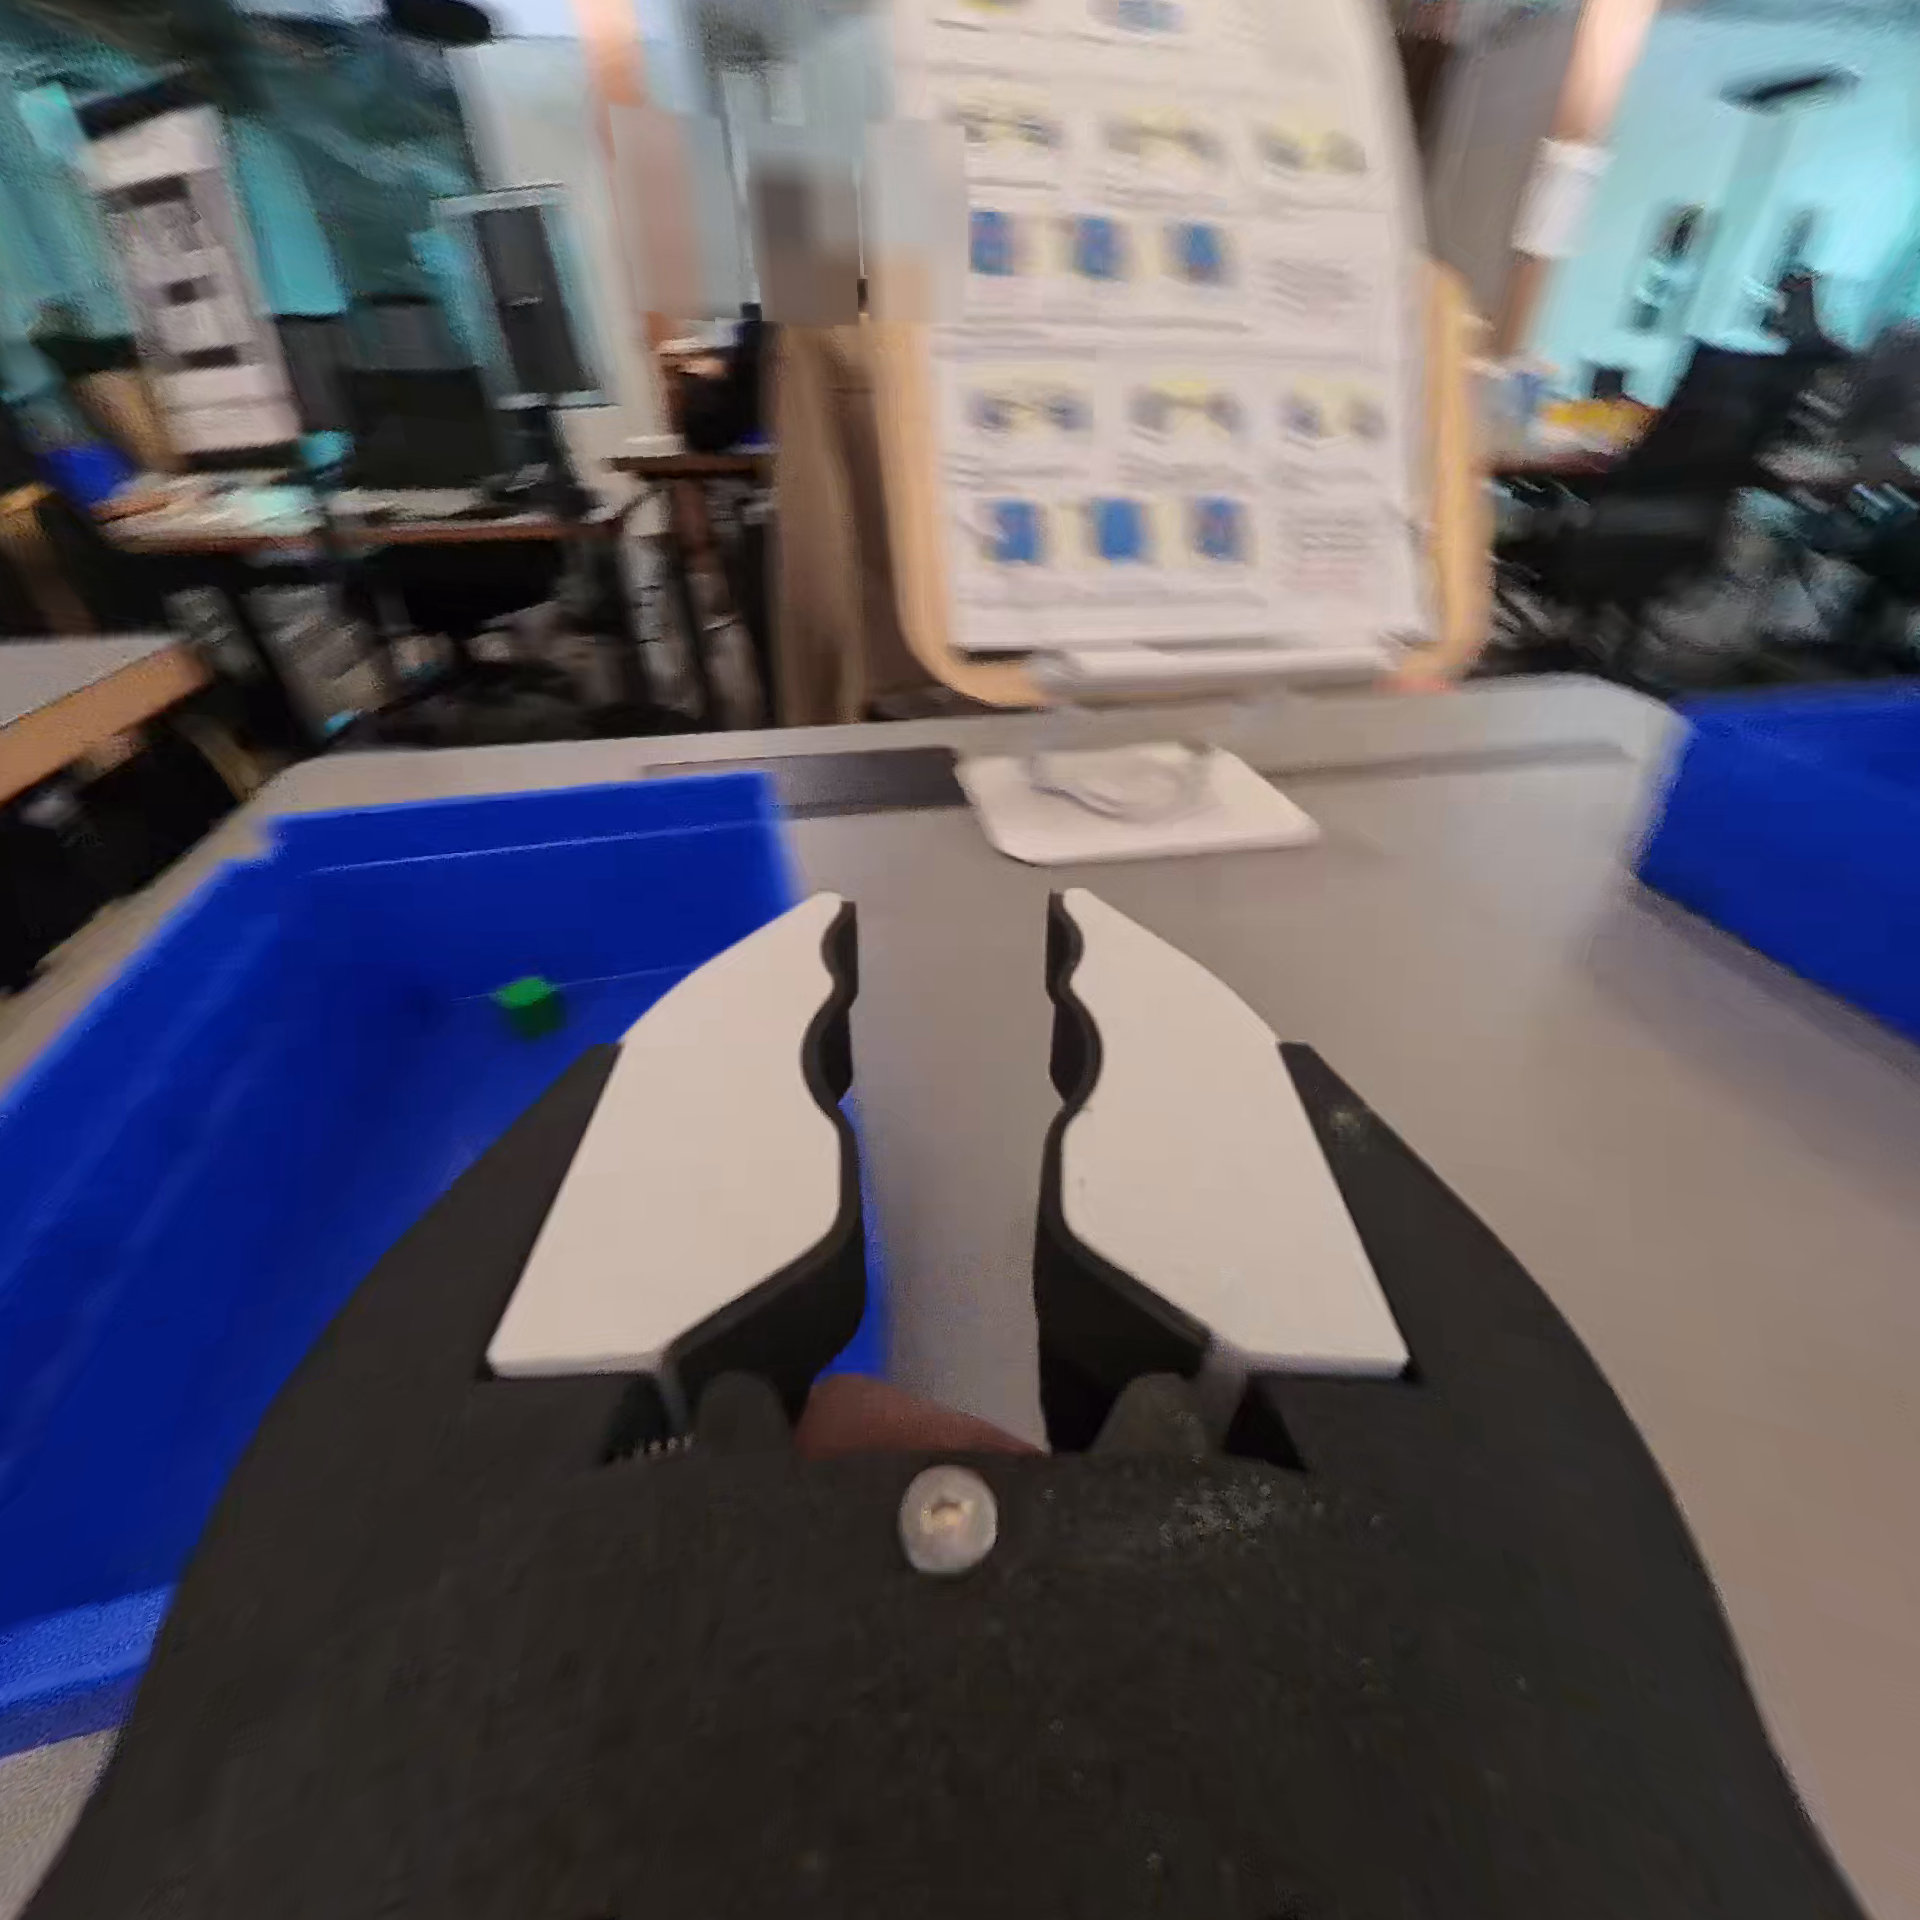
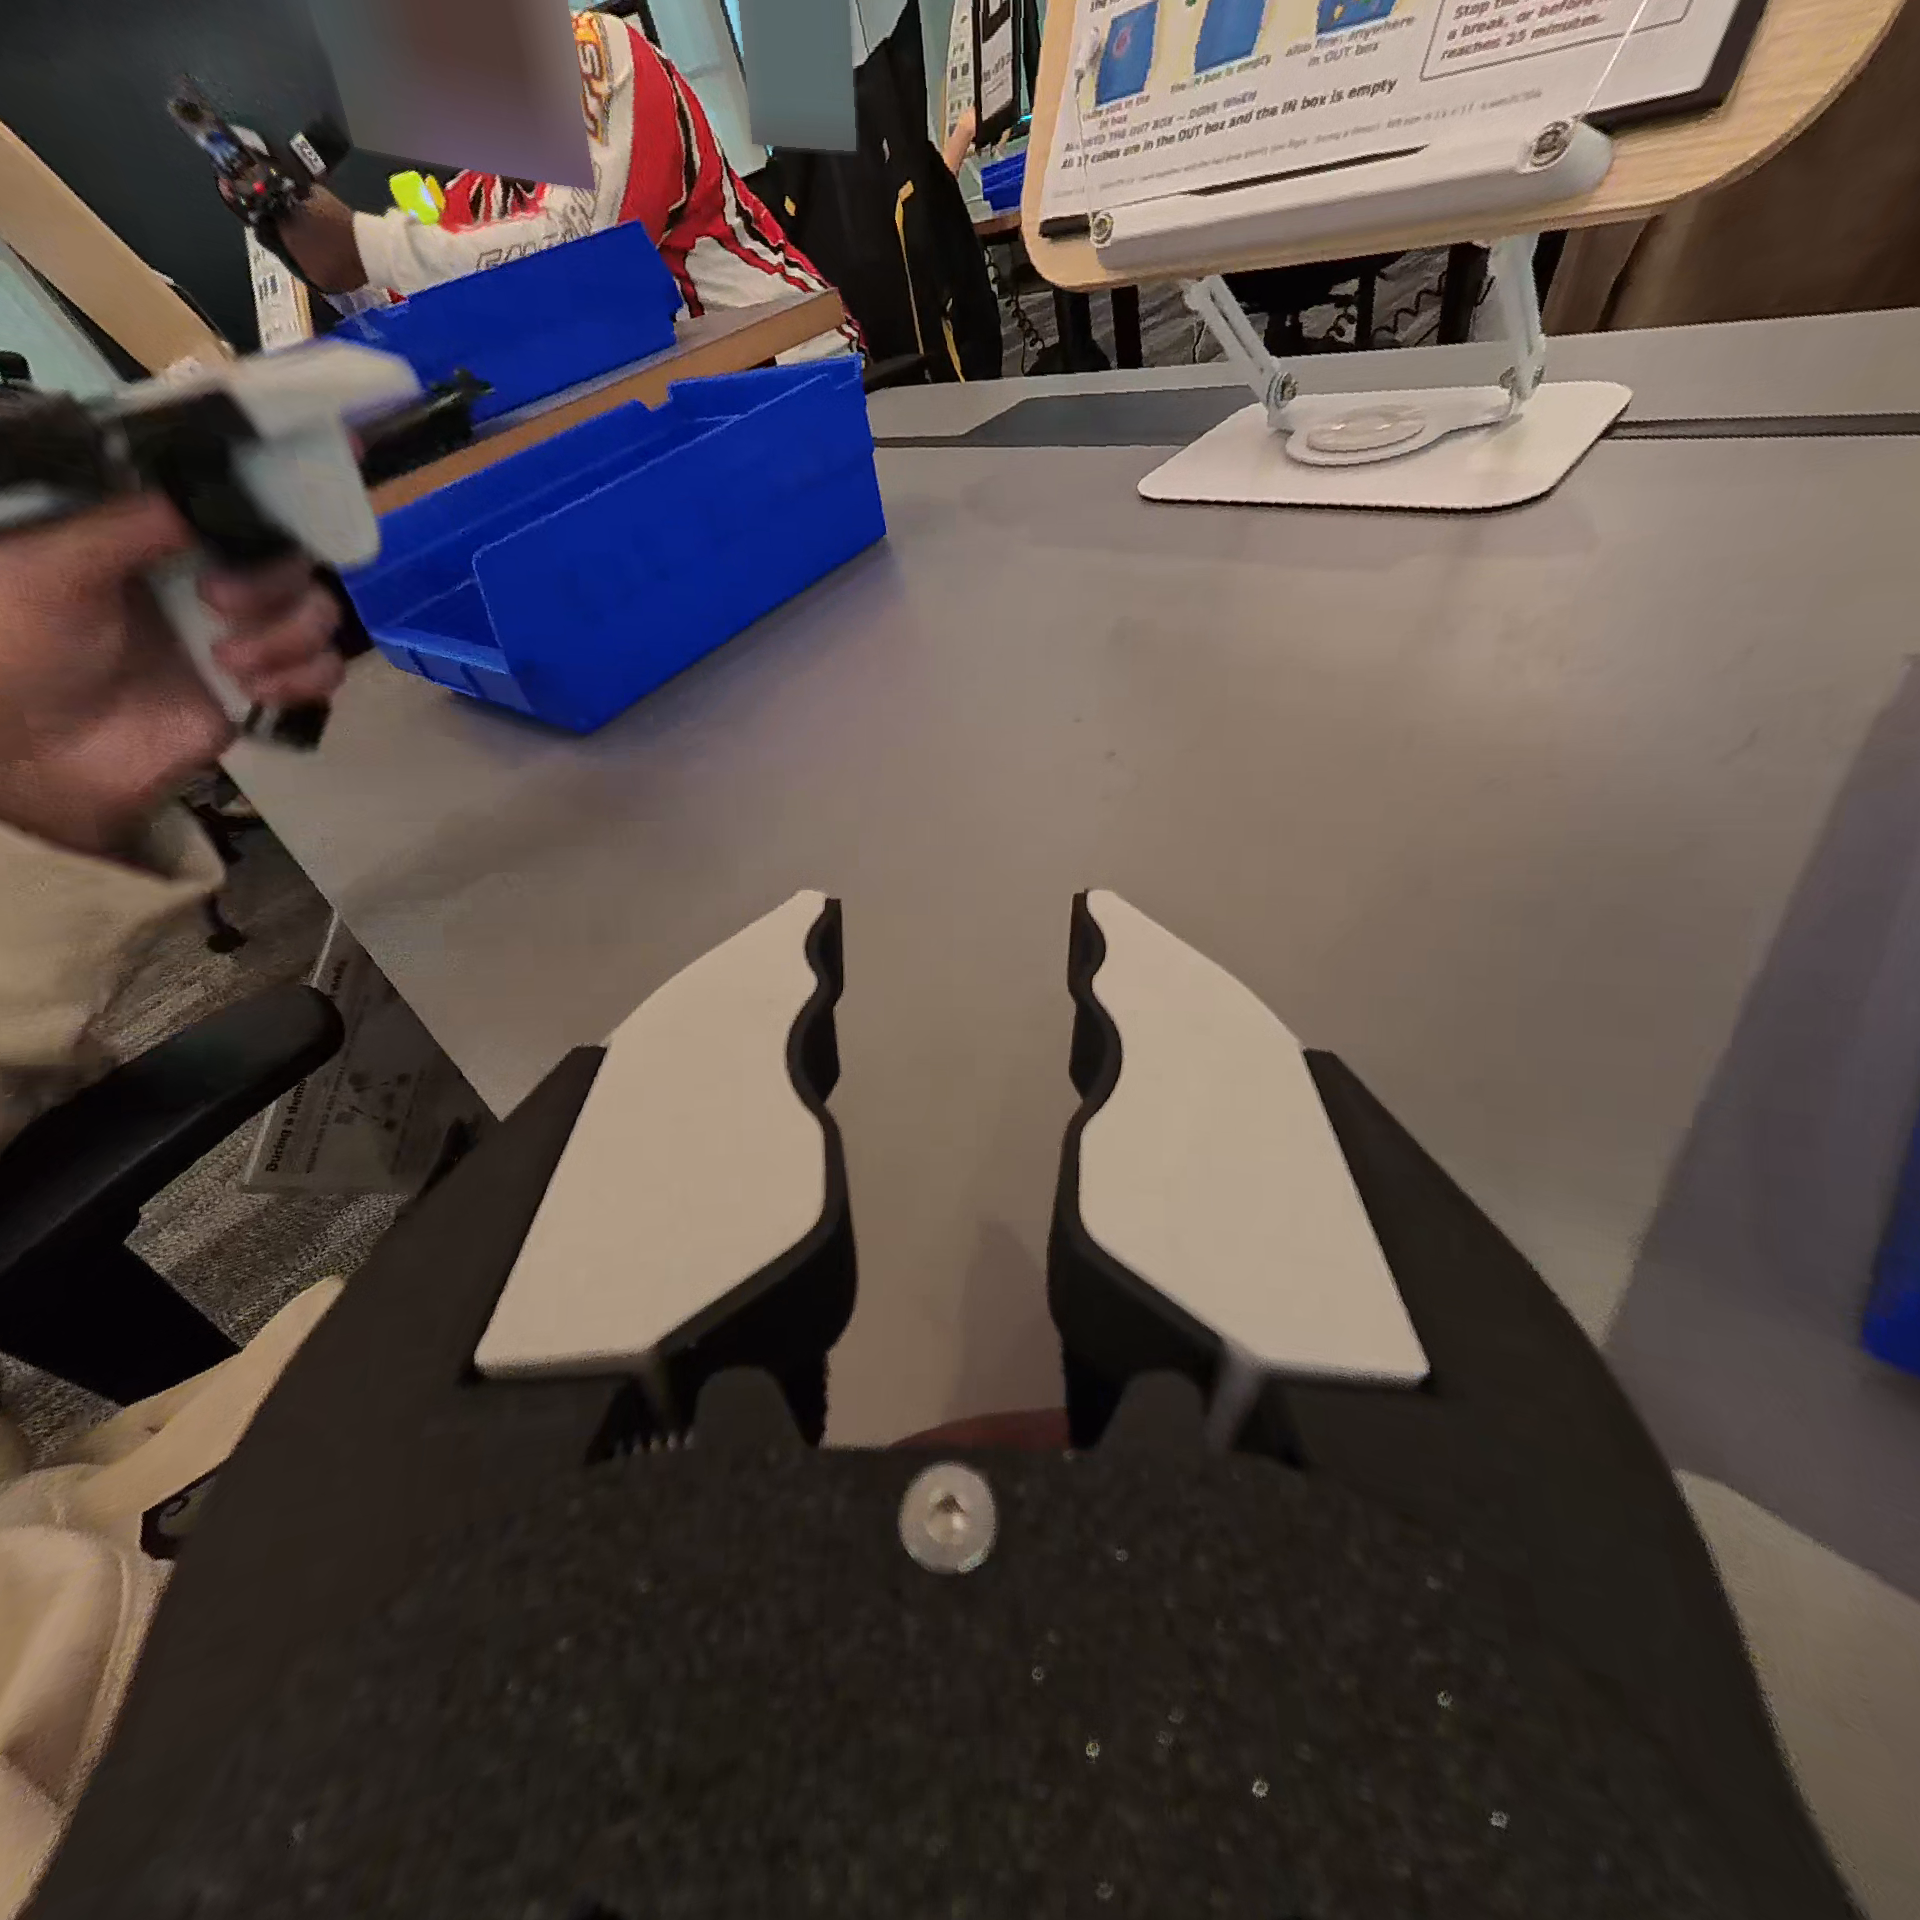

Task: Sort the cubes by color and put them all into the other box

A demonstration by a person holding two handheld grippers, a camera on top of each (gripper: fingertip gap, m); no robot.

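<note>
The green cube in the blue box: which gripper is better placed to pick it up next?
Probably the left gripper. It is open, beside the blue box holding the green cube. The right gripper, also open, is over bare table, farther from that box.

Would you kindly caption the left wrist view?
Open left gripper above grey table, beside blue box holding one green cube.

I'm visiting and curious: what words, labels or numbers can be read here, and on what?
Instruction sheet on the white stand: printed writing, which I don't quote.
Same sheet, left wrist view: blurred, unreadable.
Paper on the floor: too small.
Blue box, green cube: no writing seen.
</note>
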